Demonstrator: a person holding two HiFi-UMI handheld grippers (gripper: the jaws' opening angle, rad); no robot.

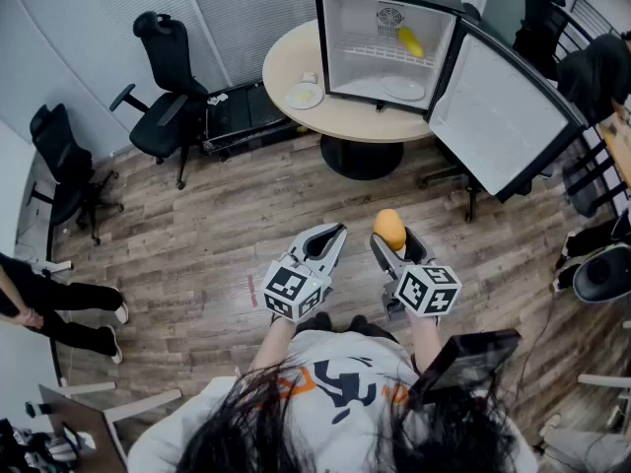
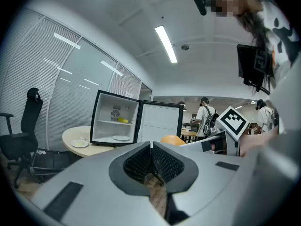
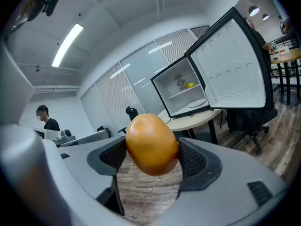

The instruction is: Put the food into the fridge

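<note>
An orange, egg-shaped fruit (image 3: 151,145) sits between the pads of my right gripper (image 3: 153,157), which is shut on it. In the head view the same fruit (image 1: 389,229) shows at the tip of the right gripper (image 1: 392,242). My left gripper (image 1: 333,236) is beside it, shut with nothing held; its pads (image 2: 151,163) meet. The small fridge (image 1: 385,47) stands open on a round table (image 1: 345,116), with a yellow food item (image 1: 410,40) on its shelf and a plate (image 1: 402,89) on its floor. The fridge (image 3: 186,91) also shows ahead in the right gripper view.
The fridge door (image 1: 498,111) swings out to the right. A second plate (image 1: 304,95) lies on the table left of the fridge. Black office chairs (image 1: 168,82) stand at the left. A person's legs (image 1: 59,313) are at the far left.
</note>
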